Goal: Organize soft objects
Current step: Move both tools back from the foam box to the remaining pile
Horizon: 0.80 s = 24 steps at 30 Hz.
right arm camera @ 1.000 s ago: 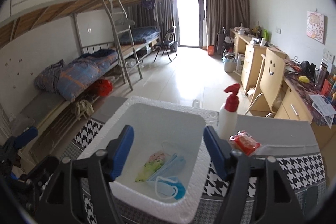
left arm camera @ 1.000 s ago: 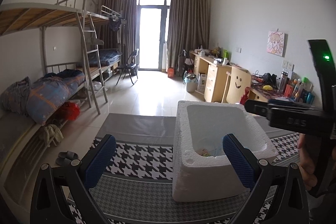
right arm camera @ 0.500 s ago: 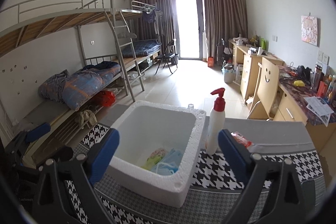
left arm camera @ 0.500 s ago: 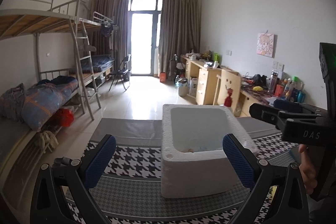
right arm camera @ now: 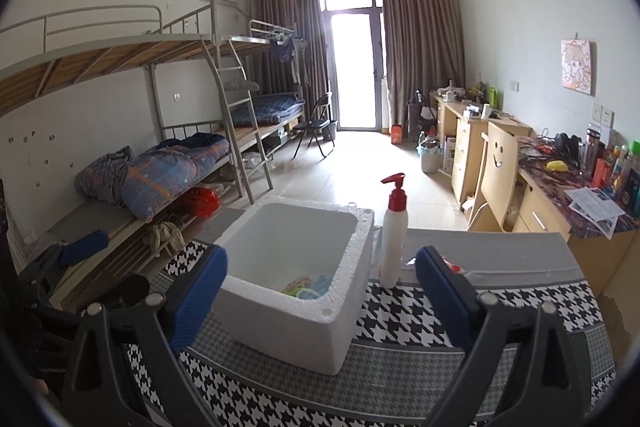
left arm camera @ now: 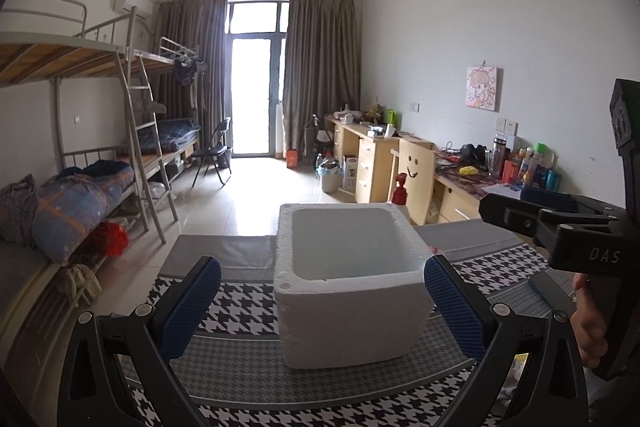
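A white foam box [left arm camera: 348, 311] stands on the houndstooth-clothed table [left arm camera: 240, 379]. In the right wrist view the foam box [right arm camera: 296, 315] holds soft items [right arm camera: 308, 285]: blue face masks and a green-and-pink piece at its bottom. My left gripper [left arm camera: 320, 267] is open, a little back from the box's near wall, nothing between its fingers. My right gripper [right arm camera: 322, 259] is wide open and empty, back from the box's near right corner. A hand holds the right gripper's body [left arm camera: 560, 231] at the right edge of the left wrist view.
A white pump bottle with a red top [right arm camera: 394, 239] stands just right of the box. A red packet [right arm camera: 452, 267] lies behind it, partly hidden by my right finger. Bunk beds [right arm camera: 168, 171] run along the left, desks [right arm camera: 472, 147] along the right.
Both grippers have drawn back from the foam box, which now sits farther off in both views. The right gripper's jaws have spread wider. The soft items stay in the box.
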Available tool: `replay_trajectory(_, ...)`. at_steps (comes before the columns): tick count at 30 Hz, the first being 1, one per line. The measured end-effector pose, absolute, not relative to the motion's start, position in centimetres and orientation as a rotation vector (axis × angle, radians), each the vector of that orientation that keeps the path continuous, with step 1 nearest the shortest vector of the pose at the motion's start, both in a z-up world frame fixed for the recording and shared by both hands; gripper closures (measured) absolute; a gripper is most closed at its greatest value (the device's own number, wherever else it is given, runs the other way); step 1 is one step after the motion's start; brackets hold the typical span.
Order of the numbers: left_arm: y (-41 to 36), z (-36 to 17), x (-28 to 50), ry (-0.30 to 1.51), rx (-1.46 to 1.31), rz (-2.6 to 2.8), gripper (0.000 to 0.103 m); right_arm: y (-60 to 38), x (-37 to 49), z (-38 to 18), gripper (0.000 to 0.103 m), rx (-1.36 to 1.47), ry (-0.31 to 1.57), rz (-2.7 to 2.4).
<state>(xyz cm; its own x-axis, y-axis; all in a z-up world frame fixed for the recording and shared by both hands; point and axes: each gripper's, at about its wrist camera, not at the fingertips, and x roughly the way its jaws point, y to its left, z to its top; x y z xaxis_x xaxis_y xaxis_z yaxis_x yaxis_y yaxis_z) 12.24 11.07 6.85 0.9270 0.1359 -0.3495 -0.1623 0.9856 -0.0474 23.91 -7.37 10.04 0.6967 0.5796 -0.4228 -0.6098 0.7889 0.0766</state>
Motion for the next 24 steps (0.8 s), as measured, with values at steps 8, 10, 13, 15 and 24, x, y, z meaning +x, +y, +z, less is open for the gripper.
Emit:
replay_trajectory(8, 9.7, 6.2, 10.7, 0.317, -0.081, 0.141, 0.001, -9.2, 21.8, 9.4, 0.006, -0.088, 0.409, 0.631)
replay_trajectory(10, 9.3, 6.0, 10.3, 0.305, -0.078, 0.146, 0.001, -9.8, 21.4, 9.1, 0.006, -0.088, 0.403, 0.614)
replay_trajectory(13, 8.8, 5.9, 9.9, 0.298, -0.077, 0.145, 0.001, -11.0, 20.7, 8.5, 0.006, -0.074, 0.397, 0.608)
replay_trajectory(15, 8.6, 5.6, 9.5, 0.293, -0.078, 0.148, 0.001, -11.3, 20.4, 8.4, 0.006, -0.074, 0.401, 0.606)
replay_trajectory(24, 8.3, 4.2, 8.3, 0.279, -0.101, 0.153, 0.001, -12.7, 18.1, 7.0, 0.006, -0.116, 0.341, 0.554)
